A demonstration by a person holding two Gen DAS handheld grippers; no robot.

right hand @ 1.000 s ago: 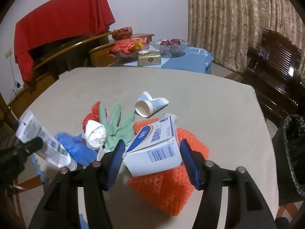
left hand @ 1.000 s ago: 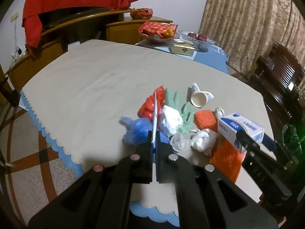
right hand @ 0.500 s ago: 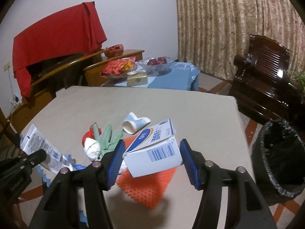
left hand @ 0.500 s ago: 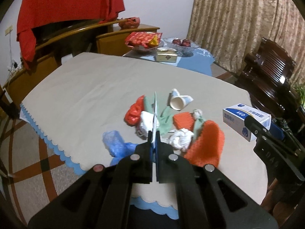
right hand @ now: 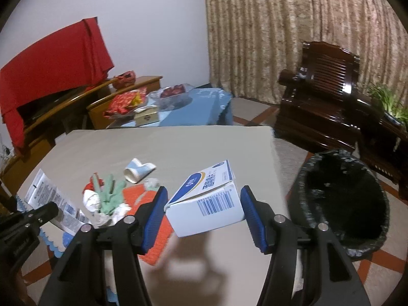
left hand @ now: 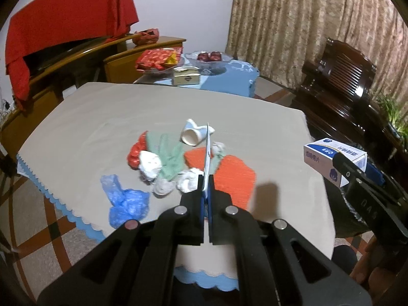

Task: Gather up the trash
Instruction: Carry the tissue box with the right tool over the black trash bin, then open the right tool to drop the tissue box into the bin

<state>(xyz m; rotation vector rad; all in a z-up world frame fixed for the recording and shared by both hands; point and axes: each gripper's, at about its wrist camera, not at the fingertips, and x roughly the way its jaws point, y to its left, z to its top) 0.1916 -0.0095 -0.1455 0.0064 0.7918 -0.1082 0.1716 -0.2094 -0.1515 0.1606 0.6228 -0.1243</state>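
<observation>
Right wrist view shows the right gripper clamped on a white and blue carton, its blue pads pressing both sides, barcode face toward the lens; a second ago this carton hung right over the orange mat and the litter, and now it sits nearer the table's right edge, with the black-lined trash bin fully in sight on the floor beside it where before only a sliver showed. Left wrist view has the left gripper pinched tight on a thin flat packet seen edge-on, standing upright between the jaws as before; the pile beneath looks smaller and further off than a second ago. Left on the beige tablecloth are a paper cup on its side, a green glove, a red wrapper, crumpled white tissues and a blue plastic bag near the scalloped front edge, all unmoved
</observation>
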